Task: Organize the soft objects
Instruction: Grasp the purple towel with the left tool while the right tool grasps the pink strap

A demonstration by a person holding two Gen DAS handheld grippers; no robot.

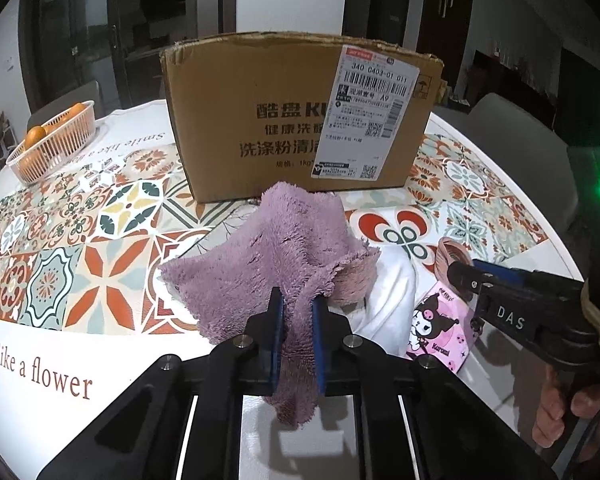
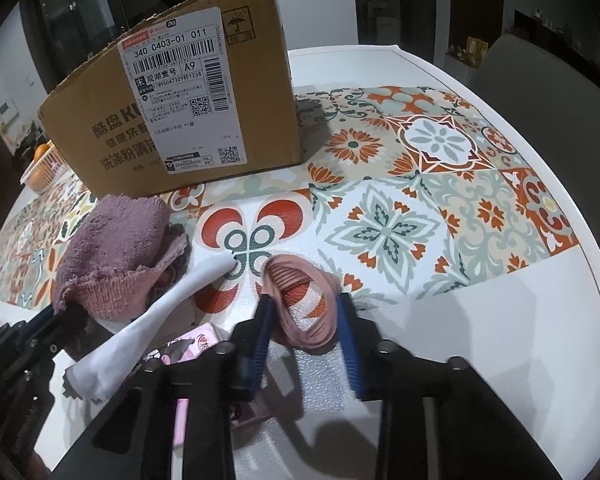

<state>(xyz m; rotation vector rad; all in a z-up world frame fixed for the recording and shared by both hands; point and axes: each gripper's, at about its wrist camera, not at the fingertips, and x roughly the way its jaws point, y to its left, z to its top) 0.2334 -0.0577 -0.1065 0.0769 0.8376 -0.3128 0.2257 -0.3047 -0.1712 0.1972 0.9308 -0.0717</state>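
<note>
My left gripper point(image 1: 298, 300) is shut on a fluffy purple towel point(image 1: 284, 248), which is bunched up and raised off the table in front of a cardboard box point(image 1: 300, 116). The towel point(image 2: 116, 236) also shows in the right wrist view, with the left gripper point(image 2: 48, 316) under it. My right gripper point(image 2: 304, 304) is shut on a looped pink band point(image 2: 290, 270) that rests on the tablecloth. From the left wrist view, the right gripper point(image 1: 460, 276) meets the band point(image 1: 450, 254) at the right. A white cloth point(image 2: 172, 304) and a pink cartoon pack point(image 2: 204, 344) lie between the grippers.
The open-topped box point(image 2: 172, 108) stands at the back of the patterned tablecloth point(image 2: 420, 208). An orange basket point(image 1: 56, 140) with oranges sits far left. The round table's edge point(image 2: 596, 300) curves close on the right. A hand point(image 1: 556, 412) holds the right gripper's handle.
</note>
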